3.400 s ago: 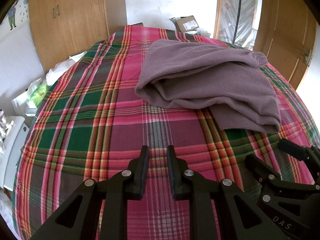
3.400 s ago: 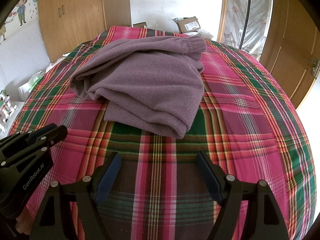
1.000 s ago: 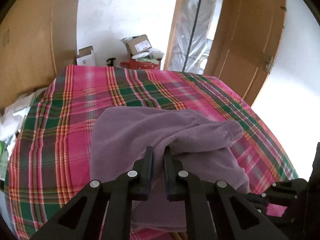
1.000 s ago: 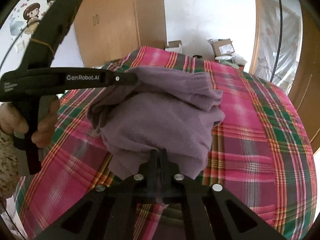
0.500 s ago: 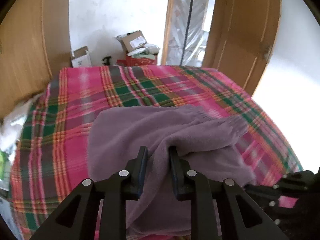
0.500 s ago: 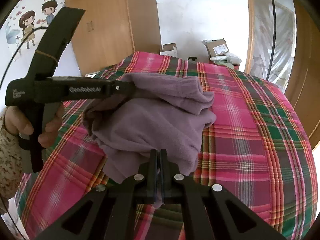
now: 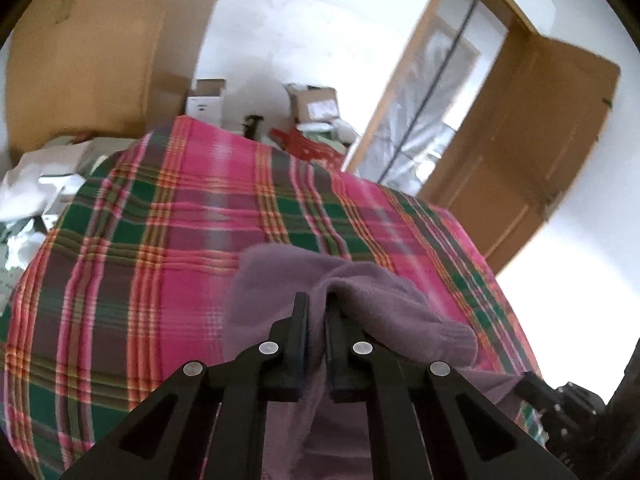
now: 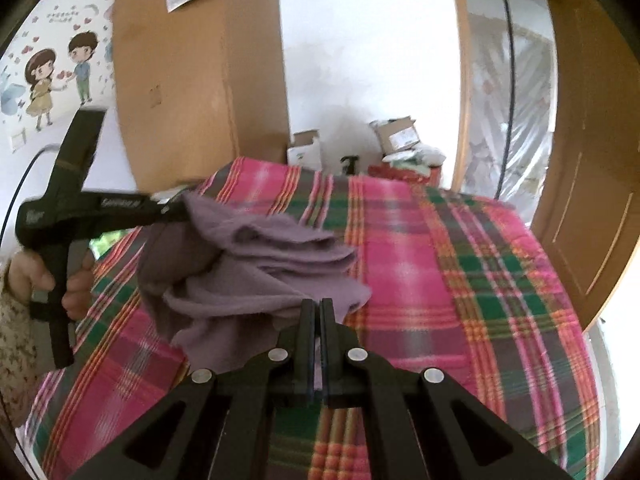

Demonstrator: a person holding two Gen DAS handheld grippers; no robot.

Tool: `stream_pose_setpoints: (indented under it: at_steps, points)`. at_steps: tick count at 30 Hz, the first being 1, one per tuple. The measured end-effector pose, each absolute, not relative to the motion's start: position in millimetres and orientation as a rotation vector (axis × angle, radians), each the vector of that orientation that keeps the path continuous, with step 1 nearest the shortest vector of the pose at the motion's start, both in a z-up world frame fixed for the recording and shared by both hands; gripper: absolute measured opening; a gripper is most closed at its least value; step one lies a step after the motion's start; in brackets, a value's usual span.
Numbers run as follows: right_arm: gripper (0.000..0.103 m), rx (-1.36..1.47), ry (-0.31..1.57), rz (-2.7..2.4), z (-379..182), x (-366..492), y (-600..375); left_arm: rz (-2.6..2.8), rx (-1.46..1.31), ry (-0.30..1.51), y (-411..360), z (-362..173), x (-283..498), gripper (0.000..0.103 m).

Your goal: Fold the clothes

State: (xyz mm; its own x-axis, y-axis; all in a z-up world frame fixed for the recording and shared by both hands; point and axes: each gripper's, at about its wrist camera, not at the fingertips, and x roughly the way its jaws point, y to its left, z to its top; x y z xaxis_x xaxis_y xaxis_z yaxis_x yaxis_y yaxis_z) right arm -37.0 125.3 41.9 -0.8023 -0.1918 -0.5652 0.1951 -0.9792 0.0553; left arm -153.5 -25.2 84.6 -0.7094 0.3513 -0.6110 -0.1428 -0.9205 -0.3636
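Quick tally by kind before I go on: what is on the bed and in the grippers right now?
Purple fleece garment: 1
Pink-and-green plaid bedspread: 1
Black handheld grippers: 2, left gripper and right gripper, both shut on the garment
Total: 4

A mauve-purple fleece garment (image 8: 256,280) hangs above a bedspread (image 8: 460,272) checked in pink, green and maroon with orange and yellow lines. Both grippers, left (image 7: 316,312) and right (image 8: 316,316), are black with silver screws. Beyond the bedspread stand a tan wooden wardrobe (image 8: 180,80), white wall and brown cardboard boxes (image 8: 396,132).
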Motion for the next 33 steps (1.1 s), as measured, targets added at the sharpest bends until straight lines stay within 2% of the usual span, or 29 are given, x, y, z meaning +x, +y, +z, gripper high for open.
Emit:
stream_pose_setpoints:
  at_steps: [14, 19, 25, 30, 33]
  points:
    - [0.002, 0.829, 0.014, -3.006, 73, -104, 162, 2.766, -0.975, -0.610, -76, 87, -137, 0.007]
    - [0.002, 0.894, 0.075, -3.049, 71, -144, 164, 2.781, -0.987, -0.662, -88, 78, -127, 0.007]
    - [0.002, 1.120, -0.034, -2.973, 50, -189, 172, 2.766, -1.025, -0.681, -93, 61, -114, 0.007]
    - [0.003, 1.167, 0.005, -2.946, 35, -182, 171, 2.697, -1.098, -0.748, -96, 40, -106, 0.007]
    - [0.004, 1.097, 0.117, -2.954, 47, -161, 165, 2.682, -1.121, -0.692, -91, 34, -102, 0.007]
